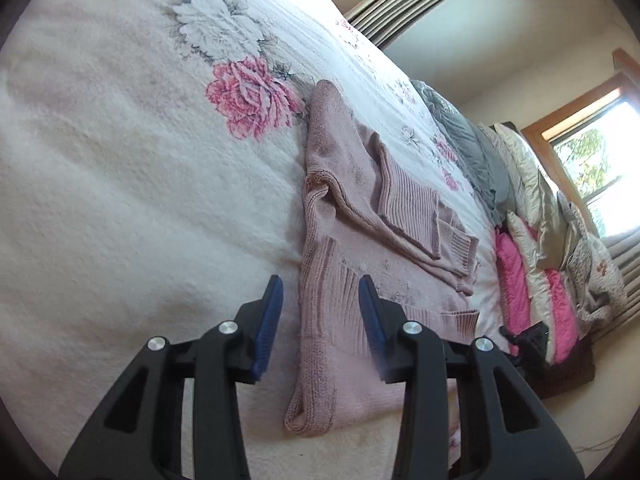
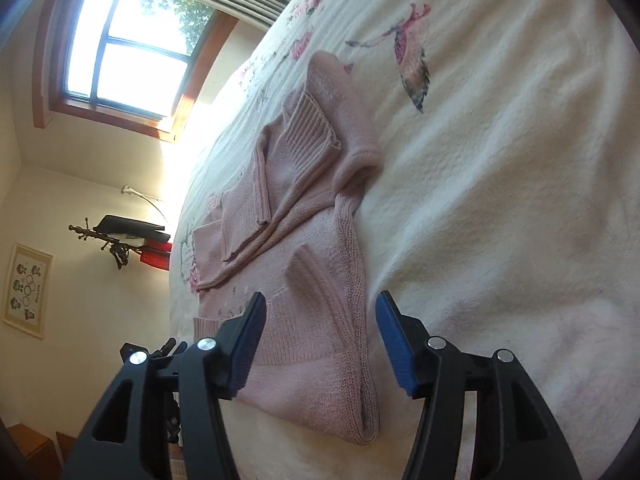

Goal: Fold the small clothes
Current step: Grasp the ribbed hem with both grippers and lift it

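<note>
Pink sweater [image 1: 340,208] lies partly folded on the bed [image 1: 120,160], near the edge closest to both cameras, sleeves laid across its body. Left tool [image 1: 320,296] and right tool [image 2: 320,316] both hover just above its near end, jaws wide, holding nothing. To fold well, each should probably pinch one near corner through all layers and carry them evenly toward the collar. The sweater's near corners sit behind the tools, and its underside is hidden.

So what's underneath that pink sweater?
The pink sweater lies on a white bedspread printed with flowers. Part of the print disappears under the knit, so whatever else sits beneath it is covered.
</note>
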Available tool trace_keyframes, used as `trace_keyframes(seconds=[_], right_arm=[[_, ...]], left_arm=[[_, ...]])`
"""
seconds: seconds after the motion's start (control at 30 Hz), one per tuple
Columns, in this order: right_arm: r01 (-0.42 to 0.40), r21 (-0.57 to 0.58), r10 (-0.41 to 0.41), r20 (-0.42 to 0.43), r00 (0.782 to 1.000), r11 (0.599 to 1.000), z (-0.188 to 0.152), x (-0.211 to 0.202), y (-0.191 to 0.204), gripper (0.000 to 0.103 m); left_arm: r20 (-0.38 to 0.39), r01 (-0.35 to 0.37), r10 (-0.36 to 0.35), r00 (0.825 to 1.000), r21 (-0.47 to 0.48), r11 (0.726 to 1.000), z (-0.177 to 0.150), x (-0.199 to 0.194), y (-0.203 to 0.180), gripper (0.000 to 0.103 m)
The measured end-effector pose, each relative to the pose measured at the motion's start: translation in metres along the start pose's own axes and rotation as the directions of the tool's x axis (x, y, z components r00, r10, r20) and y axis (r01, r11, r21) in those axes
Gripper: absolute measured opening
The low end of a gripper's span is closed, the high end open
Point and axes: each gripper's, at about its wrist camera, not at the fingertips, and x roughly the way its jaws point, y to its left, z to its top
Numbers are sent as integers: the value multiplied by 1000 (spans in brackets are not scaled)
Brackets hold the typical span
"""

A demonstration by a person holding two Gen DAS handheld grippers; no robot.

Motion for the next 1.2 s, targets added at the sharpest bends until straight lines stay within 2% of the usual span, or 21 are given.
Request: trace_keyframes(seconds=[0.07,0.13,0.23,0.37,0.4,0.47,0.5,0.57,0.63,0.7,0.73,0.8,0.93,1.03,1.07,1.13,1.17,1.2], right_arm=[[7,-28,-7,4,1000,1000,-2,-5,6,58],[37,-67,-37,3,999,997,-6,-8,14,58],[74,-128,-75,2,997,989,-11,-11,25,59],[96,-169,-97,3,995,981,-16,-15,32,59],[95,-175,-97,1,995,980,-16,-13,35,60],[93,-192,-96,-8,995,977,-16,-8,40,60],[100,-204,-104,-12,994,974,-16,-6,42,60],[137,-244,-144,-14,989,960,-16,-1,48,60],[175,-293,-188,-18,982,940,-15,7,56,60],[204,-349,-226,-25,974,915,-14,17,64,60],[224,-381,-252,-23,968,897,-13,23,68,60],[272,-448,-310,-12,951,852,-13,35,77,61],[360,-540,-425,5,905,761,-12,61,83,61],[384,-568,-469,-4,883,728,-10,79,77,61],[378,-573,-471,-15,882,727,-10,83,75,60],[390,-584,-491,-18,871,712,-12,91,72,45],[404,-590,-504,-7,864,699,-13,92,72,32],[400,-594,-498,-1,867,698,-15,91,73,22]], left_arm=[[-9,-33,34,999,69,997,1,9,-12,42],[0,-97,98,995,155,983,1,19,-24,44],[12,-191,195,981,283,940,-1,36,-40,44],[5,-274,295,955,385,881,-1,59,-54,44],[5,-299,323,946,395,869,0,64,-54,42],[-6,-310,343,939,415,856,-1,71,-54,31],[-13,-315,353,936,419,851,-2,74,-54,29],[3,-340,376,927,431,836,-5,75,-54,16],[-1,-317,350,937,419,851,-6,70,-54,9],[-7,-272,298,955,386,881,-6,63,-53,9],[-1,-263,285,958,385,885,-7,60,-55,9],[7,-269,292,956,405,874,-10,60,-61,9],[-3,-311,348,937,443,841,-12,76,-63,11],[-8,-321,363,932,449,834,-11,86,-63,19],[-9,-326,370,929,454,829,-11,89,-63,21],[-5,-335,380,925,465,820,-13,93,-64,20],[1,-343,389,921,472,812,-15,93,-66,17],[9,-353,397,918,477,805,-16,92,-67,11]])
